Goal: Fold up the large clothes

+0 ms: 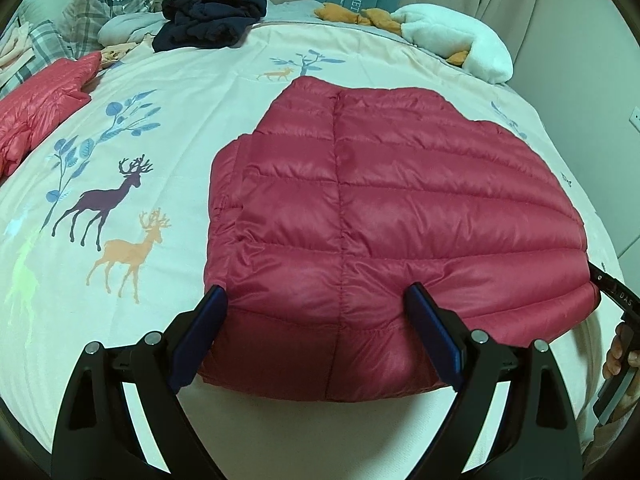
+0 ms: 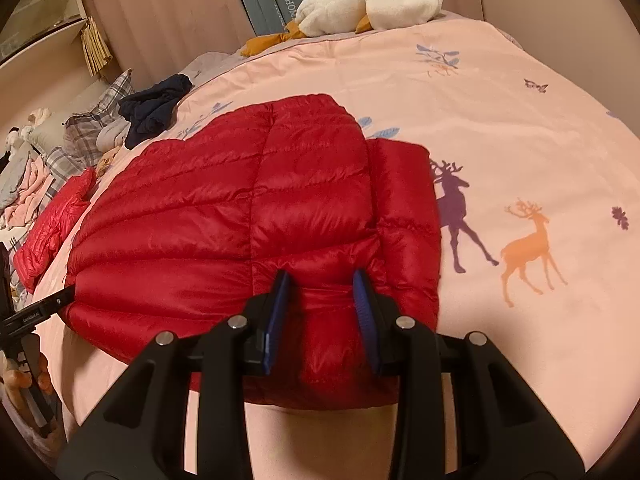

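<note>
Red down jacket [image 1: 380, 208] lies flat on the bed [image 1: 168, 80], quilted back up, near hem along the bed's near edge; side panels look tucked in already, so my read is it's staged for a lengthwise fold from the hem upward. Both tools sit at that near hem, one toward each side, which fits lifting the edge evenly. Left gripper [image 1: 316, 296]: jaws spread wide, blue pads straddling the hem toward one near corner of the jacket, fabric between them but neither pad visibly pressing, so not gripping. Right gripper [image 2: 322, 280]: jaws partly closed, a raised ridge of hem fabric bunched between the blue pads; pads look in contact with it, so I'd call it a pinch on the jacket, though how firm I can't tell. Second red jacket [image 1: 40, 108] sits at the bed's side edge, dark navy clothes [image 1: 208, 16] and a plush goose [image 2: 368, 4] toward the far edge, all well apart from the work. Risk: slick shell could slip from a shallow pinch.
</note>
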A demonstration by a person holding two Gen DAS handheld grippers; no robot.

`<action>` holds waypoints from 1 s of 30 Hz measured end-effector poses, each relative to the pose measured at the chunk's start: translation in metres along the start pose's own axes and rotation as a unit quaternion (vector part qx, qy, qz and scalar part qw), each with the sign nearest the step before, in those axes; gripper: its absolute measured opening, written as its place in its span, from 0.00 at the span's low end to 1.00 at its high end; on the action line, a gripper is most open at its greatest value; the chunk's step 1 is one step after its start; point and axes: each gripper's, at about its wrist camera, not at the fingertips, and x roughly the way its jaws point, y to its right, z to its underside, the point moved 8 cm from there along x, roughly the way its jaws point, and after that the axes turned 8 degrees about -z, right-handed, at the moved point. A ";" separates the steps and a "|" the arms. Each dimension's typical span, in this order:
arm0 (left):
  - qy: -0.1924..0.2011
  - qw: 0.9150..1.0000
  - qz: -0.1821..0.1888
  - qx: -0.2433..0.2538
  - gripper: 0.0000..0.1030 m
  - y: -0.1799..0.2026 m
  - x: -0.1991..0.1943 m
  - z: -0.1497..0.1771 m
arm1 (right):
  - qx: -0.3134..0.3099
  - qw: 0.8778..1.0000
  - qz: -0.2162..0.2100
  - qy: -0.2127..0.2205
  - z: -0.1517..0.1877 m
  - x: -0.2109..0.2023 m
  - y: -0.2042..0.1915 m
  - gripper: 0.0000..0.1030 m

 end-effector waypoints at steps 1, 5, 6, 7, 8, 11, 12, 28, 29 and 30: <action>-0.001 1.000 -0.001 0.001 0.89 0.000 0.001 0.000 | 0.003 1.000 -0.003 0.000 0.001 0.001 0.001 0.33; -0.003 1.000 -0.002 0.001 0.91 -0.001 0.007 0.001 | 0.011 1.000 -0.007 0.002 0.003 0.002 0.002 0.33; -0.003 1.000 -0.003 0.000 0.91 0.000 0.007 0.002 | 0.012 1.000 -0.005 0.001 0.002 0.001 0.001 0.33; -0.003 1.000 -0.004 0.000 0.91 0.000 0.006 0.002 | 0.012 1.000 -0.001 0.002 0.002 -0.001 0.000 0.33; -0.004 1.000 -0.004 -0.002 0.91 -0.001 0.005 0.001 | 0.010 1.000 0.003 0.004 0.000 -0.004 -0.002 0.33; 0.000 1.000 -0.001 -0.010 0.91 -0.003 -0.005 -0.001 | 0.003 1.000 0.004 0.024 -0.008 -0.017 -0.009 0.43; 0.006 1.000 -0.002 -0.012 0.91 -0.004 -0.010 -0.003 | 0.000 0.999 0.002 0.036 -0.011 -0.023 -0.013 0.45; 0.077 0.994 0.019 0.076 0.91 0.078 -0.036 -0.022 | -0.138 0.989 -0.044 0.039 -0.017 0.001 -0.129 0.55; 0.073 0.994 0.015 0.083 0.91 0.083 -0.033 -0.020 | -0.144 0.989 -0.036 0.030 -0.015 0.008 -0.130 0.55; 0.066 0.993 0.010 0.092 0.91 0.089 -0.025 -0.016 | -0.146 0.989 -0.029 0.024 -0.012 0.014 -0.129 0.55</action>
